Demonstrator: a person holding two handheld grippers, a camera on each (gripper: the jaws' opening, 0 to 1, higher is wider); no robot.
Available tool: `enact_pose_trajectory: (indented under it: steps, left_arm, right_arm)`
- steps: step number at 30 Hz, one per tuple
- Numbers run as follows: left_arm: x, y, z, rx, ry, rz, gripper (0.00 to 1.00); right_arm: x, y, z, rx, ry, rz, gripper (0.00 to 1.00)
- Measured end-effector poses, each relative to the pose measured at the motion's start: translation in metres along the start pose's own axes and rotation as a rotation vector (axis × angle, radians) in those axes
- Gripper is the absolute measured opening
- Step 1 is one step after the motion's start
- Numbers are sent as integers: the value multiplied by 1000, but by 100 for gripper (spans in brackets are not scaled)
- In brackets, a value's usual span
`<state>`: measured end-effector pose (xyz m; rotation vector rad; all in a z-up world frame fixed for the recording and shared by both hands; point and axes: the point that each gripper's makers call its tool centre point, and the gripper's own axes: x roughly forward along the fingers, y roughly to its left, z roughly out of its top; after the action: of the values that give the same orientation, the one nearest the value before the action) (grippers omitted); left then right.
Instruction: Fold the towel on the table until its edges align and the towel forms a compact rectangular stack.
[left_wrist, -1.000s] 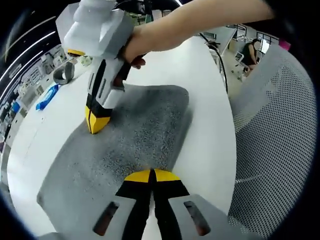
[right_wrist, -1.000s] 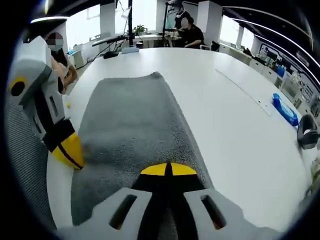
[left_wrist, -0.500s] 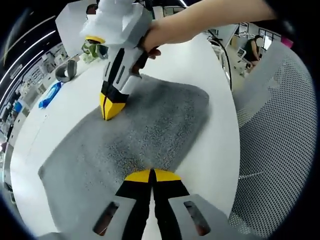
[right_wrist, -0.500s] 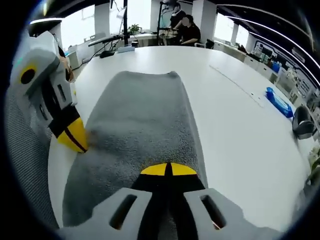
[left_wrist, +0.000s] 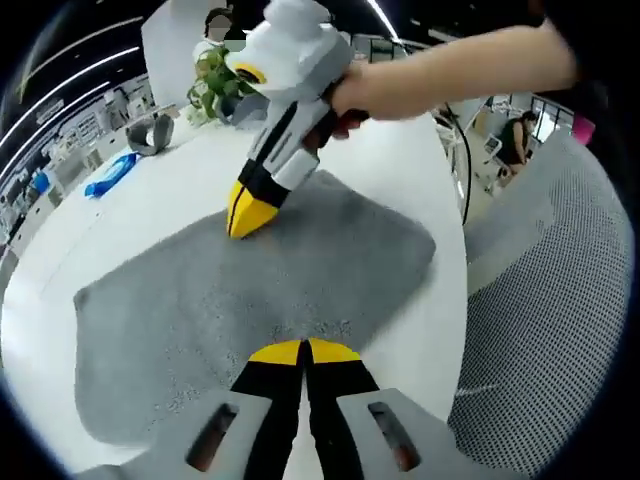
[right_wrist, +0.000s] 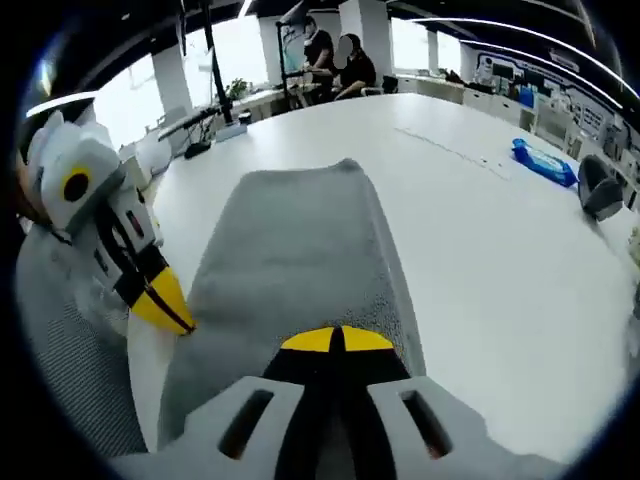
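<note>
Towel (left_wrist: 260, 290), grey, spread flat on white worktop (left_wrist: 150, 200). Left gripper (left_wrist: 301, 351) at near edge, fingers pressed together on the cloth. Right gripper (left_wrist: 246, 222) at opposite edge, fingers likewise closed on towel. Farther back: blue packet (left_wrist: 108, 172), tape roll (left_wrist: 152, 131), potted plant (left_wrist: 215, 85).

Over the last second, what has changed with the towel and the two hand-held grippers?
Both views shifted, so the cameras moved. The right hand-held gripper has slid along the grey towel toward its far edge, away from the left hand-held gripper. Both stay shut on the towel's edge, and the towel still lies flat on the white table, not folded further.
</note>
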<state>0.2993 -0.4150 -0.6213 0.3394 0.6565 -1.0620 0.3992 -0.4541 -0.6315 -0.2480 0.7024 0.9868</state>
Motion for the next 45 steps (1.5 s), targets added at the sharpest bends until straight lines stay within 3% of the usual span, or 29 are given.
enact_pose_trajectory:
  steps: [2,4,6,8,9,11,12,15,25,33,41,44,45]
  left_arm:
    - [3,-7,18,-10,-74,-17,1]
    - [12,-18,25,5,-95,-47,1]
    - [25,-40,26,-33,-88,-130,1]
    - [36,-52,19,29,-48,-159,2]
    - [41,-57,9,113,-6,-173,2]
    - [46,-52,-11,218,76,-136,1]
    - [45,-55,-7,235,37,-153,1]
    - [39,-49,-7,156,48,-143,1]
    - [30,-28,-16,232,92,-78,1]
    - [24,-11,-21,202,111,-44,1]
    - [17,-1,-26,161,122,-7,1]
    - [16,-1,-28,185,132,15,1]
    - [15,-1,-28,229,148,25,1]
  right_arm:
    - [-5,-3,-6,-19,26,-15,0]
    - [-8,-5,-15,-1,65,-16,0]
    - [-12,-10,-25,-29,108,-34,0]
    - [-13,-9,-31,-59,135,-31,0]
    - [-14,-8,-33,-75,148,-25,0]
    - [-16,-11,-42,-136,208,-51,0]
    - [-14,-10,-42,-132,201,-49,0]
    - [-13,-11,-41,-113,196,-58,0]
    - [-15,-10,-44,-176,216,-84,0]
    - [-20,-7,-48,-44,140,-83,0]
    - [-24,3,-53,-58,143,-105,0]
    - [-25,7,-55,-84,150,-119,0]
    - [-26,8,-56,-115,164,-123,0]
